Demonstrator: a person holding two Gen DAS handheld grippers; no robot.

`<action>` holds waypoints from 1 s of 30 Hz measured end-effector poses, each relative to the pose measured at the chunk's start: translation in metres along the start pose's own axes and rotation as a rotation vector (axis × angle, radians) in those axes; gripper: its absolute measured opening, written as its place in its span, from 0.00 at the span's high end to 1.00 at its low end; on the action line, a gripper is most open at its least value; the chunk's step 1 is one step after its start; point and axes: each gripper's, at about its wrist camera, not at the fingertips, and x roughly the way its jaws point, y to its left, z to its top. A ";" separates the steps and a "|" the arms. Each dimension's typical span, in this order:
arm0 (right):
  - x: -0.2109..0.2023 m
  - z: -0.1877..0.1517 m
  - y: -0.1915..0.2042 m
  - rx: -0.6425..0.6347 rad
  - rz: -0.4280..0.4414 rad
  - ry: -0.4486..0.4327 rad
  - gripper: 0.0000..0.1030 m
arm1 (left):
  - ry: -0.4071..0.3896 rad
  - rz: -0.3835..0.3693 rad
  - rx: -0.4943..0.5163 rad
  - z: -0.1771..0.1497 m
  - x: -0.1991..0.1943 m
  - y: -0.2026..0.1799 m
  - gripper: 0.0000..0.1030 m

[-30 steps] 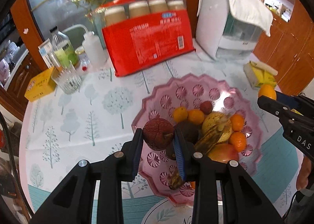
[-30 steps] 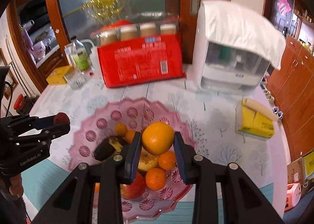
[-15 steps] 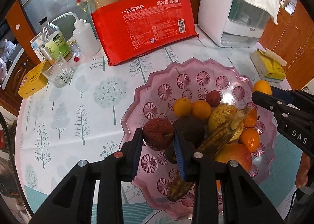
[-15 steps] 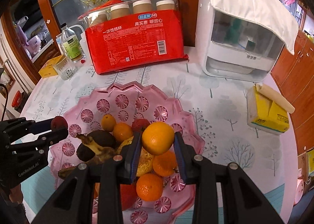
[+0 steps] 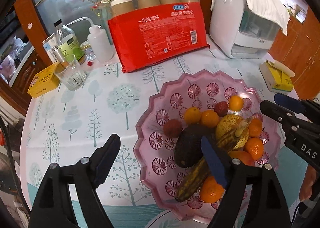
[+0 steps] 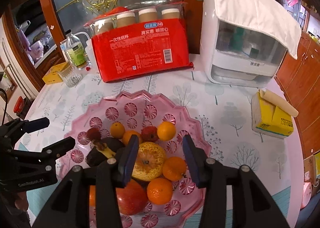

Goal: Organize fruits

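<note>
A pink scalloped fruit plate [image 5: 202, 83] [image 6: 140, 98] holds several fruits. A dark red lychee [image 5: 173, 128] [image 6: 93, 134] lies at its left side. A small orange [image 5: 236, 103] [image 6: 166, 131] lies toward its back right. An avocado [image 5: 188, 146], a browned banana [image 5: 200, 176], a yellow pear [image 6: 149, 161], a red apple [image 6: 131, 198] and tangerines fill the middle. My left gripper [image 5: 158, 161] is open and empty over the plate's left edge. My right gripper [image 6: 160, 157] is open and empty above the pear.
Behind the plate stand a red pack of paper cups [image 5: 160, 34], a white appliance under a cloth [image 5: 246, 20], a squeeze bottle [image 5: 100, 44], a glass [image 5: 71, 74], a yellow box [image 5: 43, 82] and a yellow tissue pack [image 6: 272, 118]. The table edge curves left.
Both grippers opened. The lychee dropped from my left gripper onto the plate's left side. The orange left my right gripper and lies toward the plate's back.
</note>
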 end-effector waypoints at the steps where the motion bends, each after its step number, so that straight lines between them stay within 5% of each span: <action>1: -0.003 0.000 0.001 -0.001 0.004 -0.004 0.55 | -0.001 -0.003 -0.007 0.000 -0.003 0.001 0.15; 21: -0.071 -0.019 0.027 0.015 0.066 -0.051 0.52 | -0.087 0.033 -0.053 -0.039 -0.097 0.009 0.06; 30: -0.124 -0.062 0.052 0.034 0.040 -0.078 0.38 | -0.121 -0.010 -0.094 -0.089 -0.148 0.021 0.06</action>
